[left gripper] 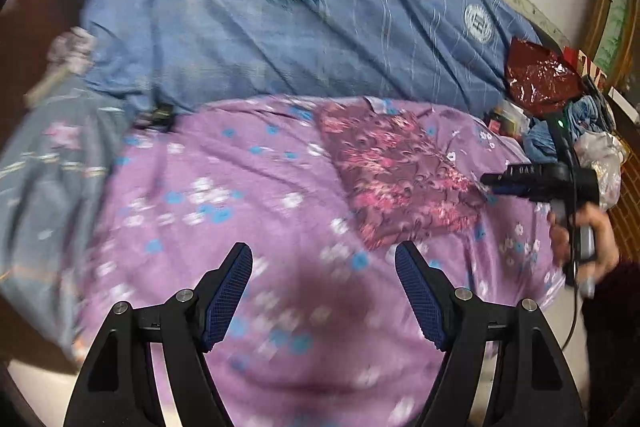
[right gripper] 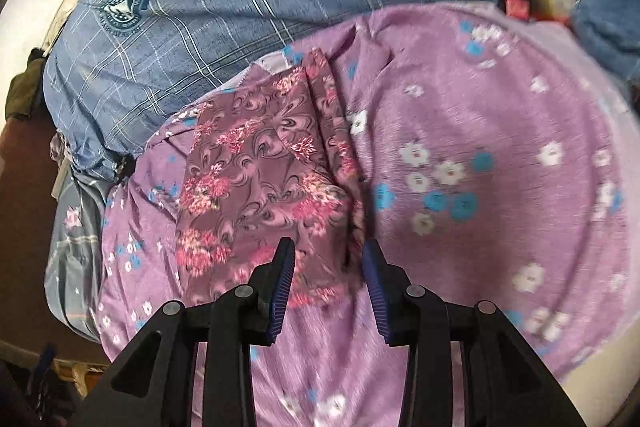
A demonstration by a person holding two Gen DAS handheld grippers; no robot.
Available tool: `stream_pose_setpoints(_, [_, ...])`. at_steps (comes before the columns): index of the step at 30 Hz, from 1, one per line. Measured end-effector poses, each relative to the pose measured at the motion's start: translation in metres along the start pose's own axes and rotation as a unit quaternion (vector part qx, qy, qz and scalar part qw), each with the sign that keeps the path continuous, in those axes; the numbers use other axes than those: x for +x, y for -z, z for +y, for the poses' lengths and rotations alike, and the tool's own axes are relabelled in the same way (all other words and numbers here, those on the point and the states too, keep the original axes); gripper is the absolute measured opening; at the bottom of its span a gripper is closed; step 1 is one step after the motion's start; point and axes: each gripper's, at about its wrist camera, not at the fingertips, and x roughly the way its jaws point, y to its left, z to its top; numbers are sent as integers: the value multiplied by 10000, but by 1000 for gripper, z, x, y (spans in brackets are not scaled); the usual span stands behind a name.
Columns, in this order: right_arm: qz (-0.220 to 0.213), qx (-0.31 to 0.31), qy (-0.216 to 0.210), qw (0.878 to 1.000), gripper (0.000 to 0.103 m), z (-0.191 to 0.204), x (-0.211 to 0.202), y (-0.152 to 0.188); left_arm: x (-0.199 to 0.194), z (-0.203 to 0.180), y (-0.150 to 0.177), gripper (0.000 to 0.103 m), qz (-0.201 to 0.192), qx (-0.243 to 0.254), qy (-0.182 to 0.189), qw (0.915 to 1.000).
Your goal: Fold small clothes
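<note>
A small maroon garment with pink flowers (left gripper: 396,171) lies folded flat on the lilac flowered bedsheet (left gripper: 248,187). It also shows in the right wrist view (right gripper: 264,179). My left gripper (left gripper: 324,259) is open and empty, above the sheet, near the garment's lower left corner. My right gripper (right gripper: 330,253) is open and empty, just above the garment's near right corner; in the left wrist view the right gripper (left gripper: 486,183) shows at the garment's right edge, held by a hand.
A blue plaid quilt (left gripper: 280,27) lies along the far side of the bed. A dark red plastic bag (left gripper: 540,75), blue clothes (left gripper: 576,123) and a clear plastic bag (left gripper: 604,155) are piled at the right. A grey flowered cloth (left gripper: 48,163) hangs at the left.
</note>
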Motion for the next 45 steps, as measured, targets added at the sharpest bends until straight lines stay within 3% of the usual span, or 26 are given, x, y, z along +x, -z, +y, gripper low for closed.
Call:
stream_pose_setpoints(4, [64, -63, 15, 10000, 34, 10, 28, -3, 93, -13, -39, 72, 202, 98, 3, 9997])
stream_pose_setpoints(7, [588, 37, 479, 9971, 28, 6, 65, 5, 157, -29, -43, 70, 445, 235, 161, 9986])
stream_pose_setpoints(9, [538, -131, 607, 9966, 27, 10, 66, 9, 197, -34, -40, 53, 727, 238, 171, 9969])
stream_pose_setpoints(10, [603, -208, 684, 9956, 27, 14, 62, 8, 218, -34, -37, 50, 924, 160, 219, 9954])
stream_pose_setpoints(12, [652, -252, 715, 9950, 27, 22, 50, 2, 239, -26, -35, 49, 943, -74, 409, 9947])
stream_pose_setpoints(13, [616, -298, 680, 9953, 32, 25, 46, -2, 244, -21, -35, 50, 849, -218, 528, 9948])
stream_pose_setpoints(16, [333, -483, 472, 9972, 33, 46, 37, -29, 245, -12, -47, 50, 865, -315, 719, 9932])
stream_pose_setpoints(19, [-19, -440, 171, 9989, 33, 69, 51, -70, 225, -2, -49, 53, 247, -159, 589, 9978])
stream_pose_setpoints(21, [-31, -379, 216, 9990, 32, 78, 82, -103, 224, 3, -44, 57, 125, -217, 702, 9972])
stream_pose_setpoints(25, [155, -122, 571, 9982, 31, 66, 155, -142, 239, -10, -27, 57, 433, 52, 1329, 9902])
stream_pose_setpoints(26, [188, -50, 579, 9981, 31, 57, 170, -145, 243, -17, -25, 57, 433, 190, 1330, 9900])
stream_pose_setpoints(27, [-55, 72, 334, 9994, 31, 48, 173, -147, 246, -24, -23, 58, 367, 356, 1229, 9911])
stream_pose_setpoints(29, [36, 269, 67, 9996, 31, 40, 165, -147, 254, -35, -24, 59, 293, 623, 1045, 9921])
stream_pose_setpoints(31, [48, 308, -226, 9993, 32, 32, 144, -140, 261, -39, -24, 59, 288, 486, 1127, 9920])
stream_pose_setpoints(33, [-113, 316, -533, 9980, 39, 20, 110, -124, 265, -33, -28, 60, 314, 141, 1330, 9905])
stream_pose_setpoints(35, [-302, 336, -782, 9959, 57, 7, 77, -104, 263, -25, -29, 60, 339, -102, 1515, 9878])
stream_pose_setpoints(37, [-377, 374, -1007, 9935, 64, -7, 54, -83, 256, -11, -31, 60, 297, -393, 1597, 9859])
stream_pose_setpoints(41, [-397, 643, -1401, 9872, 64, -23, 39, -51, 237, 9, -41, 62, 5, -688, 1651, 9839])
stream_pose_setpoints(43, [-469, 807, -1556, 9834, 64, -30, 43, -43, 231, 13, -50, 65, -286, -622, 1425, 9874])
stream_pose_setpoints(45, [-467, 861, -1593, 9824, 64, -33, 55, -41, 236, 18, -57, 66, -309, -675, 1242, 9895])
